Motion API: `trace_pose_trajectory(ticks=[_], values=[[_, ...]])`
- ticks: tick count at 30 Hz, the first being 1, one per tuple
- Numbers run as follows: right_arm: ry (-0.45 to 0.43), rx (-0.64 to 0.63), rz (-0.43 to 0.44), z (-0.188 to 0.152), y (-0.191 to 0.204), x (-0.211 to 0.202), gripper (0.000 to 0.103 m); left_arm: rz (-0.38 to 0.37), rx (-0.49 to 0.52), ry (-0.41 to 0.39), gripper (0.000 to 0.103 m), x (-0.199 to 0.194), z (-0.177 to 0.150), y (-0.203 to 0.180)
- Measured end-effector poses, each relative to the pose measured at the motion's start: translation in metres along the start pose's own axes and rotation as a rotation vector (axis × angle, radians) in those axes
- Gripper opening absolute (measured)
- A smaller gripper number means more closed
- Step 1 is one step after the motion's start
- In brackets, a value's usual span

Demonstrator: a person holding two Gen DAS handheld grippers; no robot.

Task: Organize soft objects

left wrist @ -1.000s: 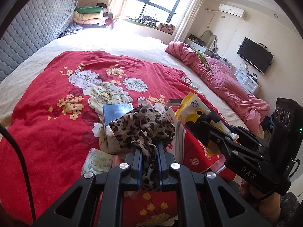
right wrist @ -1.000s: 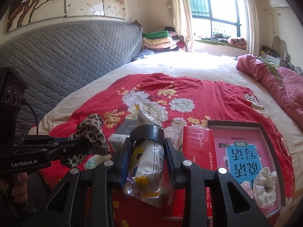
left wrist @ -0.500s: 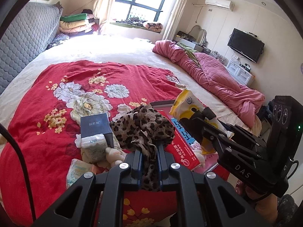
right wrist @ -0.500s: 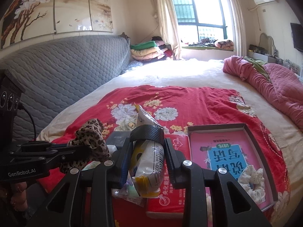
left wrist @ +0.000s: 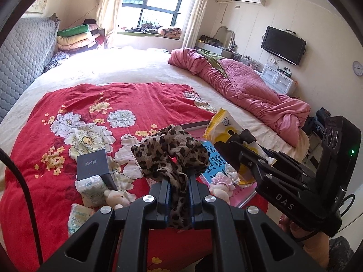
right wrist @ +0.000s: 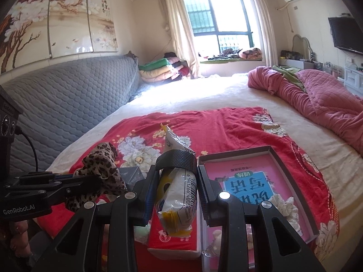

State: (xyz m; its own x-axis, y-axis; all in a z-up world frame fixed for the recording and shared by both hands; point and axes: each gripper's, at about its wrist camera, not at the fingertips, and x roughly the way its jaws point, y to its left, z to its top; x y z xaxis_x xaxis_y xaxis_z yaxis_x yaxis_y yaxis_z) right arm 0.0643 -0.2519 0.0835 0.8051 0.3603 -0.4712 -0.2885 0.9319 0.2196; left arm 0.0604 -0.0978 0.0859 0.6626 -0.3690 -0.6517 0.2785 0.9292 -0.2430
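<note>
Cloth first: my left gripper is pressed together on the leopard-print scarf, which bunches above the fingertips and hangs loose below them, raised over the red floral blanket. My right gripper pinches the yellow-and-white snack bag about its middle, jaws partly apart with the bag filling the gap, held just above the red tissue pack and beside the shallow box.

Risk, as I judge it: the scarf is thin and slippery-looking, and only a narrow fold sits between my left pads, so a quick swing could let it slide out. The bag is puffy; squeezing harder might burst it, while a looser hold could let it tip forward and drop. My two claws are near each other, and the dangling scarf could snag on the right one.

Below the left claw lie a dark blue box, tissue packets and a small plush toy. A white scrunchie already rests in the shallow box on the pink book, leaving little bare room there. Farther off, a pink quilt lies heaped along the bed's edge, with folded bedding by the window.
</note>
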Motion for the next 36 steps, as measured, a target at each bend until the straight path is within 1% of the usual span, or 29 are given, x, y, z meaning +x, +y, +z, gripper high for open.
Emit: trace_pose_trajectory(ticks=[6, 11, 13, 15, 16, 26, 36], values=[[-0.016, 0.023, -0.045, 0.002, -0.017, -0.009, 0.035, -0.018, 0.026, 0.007, 0.012, 0.01, 0.008, -0.019], [-0.038, 0.006, -0.128, 0.003, -0.031, -0.018, 0.035, -0.037, 0.058, 0.013, 0.012, 0.018, 0.012, -0.037], [-0.044, 0.024, -0.145, 0.004, -0.039, -0.022, 0.035, -0.043, 0.069, 0.021, 0.012, 0.023, 0.014, -0.043], [-0.046, 0.022, -0.194, 0.003, -0.046, -0.025, 0.035, -0.052, 0.082, 0.024, 0.012, 0.027, 0.015, -0.05], [-0.05, 0.023, -0.206, 0.002, -0.05, -0.026, 0.034, -0.055, 0.088, 0.03, 0.012, 0.03, 0.016, -0.053], [-0.067, 0.118, -0.291, -0.005, -0.094, -0.037, 0.034, -0.094, 0.127, 0.09, 0.012, 0.064, 0.018, -0.076], [-0.03, 0.173, -0.356, -0.02, -0.125, -0.035, 0.034, -0.092, 0.159, 0.158, 0.012, 0.108, 0.014, -0.09]])
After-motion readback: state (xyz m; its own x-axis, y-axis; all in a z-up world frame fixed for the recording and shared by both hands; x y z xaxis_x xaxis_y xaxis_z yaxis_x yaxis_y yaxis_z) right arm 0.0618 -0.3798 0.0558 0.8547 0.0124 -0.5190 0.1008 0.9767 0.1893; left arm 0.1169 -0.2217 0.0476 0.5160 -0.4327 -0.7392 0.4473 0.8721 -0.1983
